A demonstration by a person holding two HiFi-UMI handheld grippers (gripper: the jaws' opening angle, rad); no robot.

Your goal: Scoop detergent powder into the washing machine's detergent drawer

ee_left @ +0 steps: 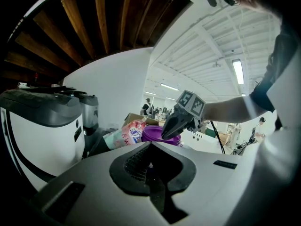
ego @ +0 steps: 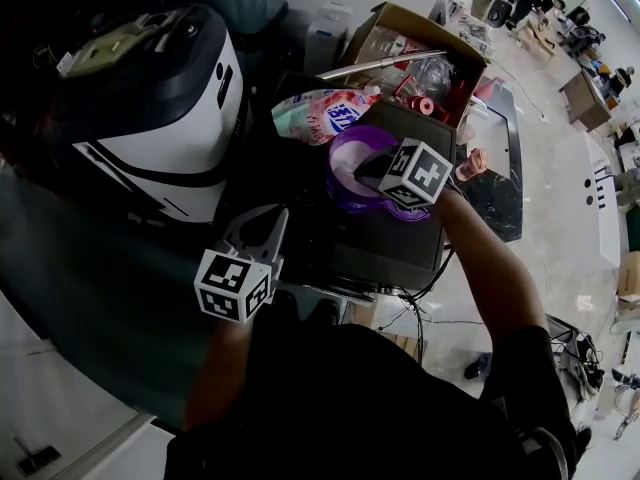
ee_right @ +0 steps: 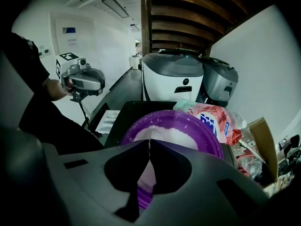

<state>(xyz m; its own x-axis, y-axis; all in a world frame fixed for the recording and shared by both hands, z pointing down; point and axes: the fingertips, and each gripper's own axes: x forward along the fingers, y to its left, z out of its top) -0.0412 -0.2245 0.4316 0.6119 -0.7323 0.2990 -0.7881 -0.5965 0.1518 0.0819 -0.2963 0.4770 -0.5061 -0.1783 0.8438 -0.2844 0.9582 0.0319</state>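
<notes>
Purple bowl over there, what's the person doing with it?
A person holds a gripper in each hand. The right gripper, jaws together, is poised over the white powder in the purple bowl, which sits beside a detergent bag. The left gripper, also shut, hangs apart, nearer the white machine. Neither visibly holds anything.

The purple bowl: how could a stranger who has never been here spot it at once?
Start at the big white washing machine; in the head view a dark top lies to its right. The purple bowl sits there beside a pink detergent bag. It alone is round, purple and holds white powder.
</notes>
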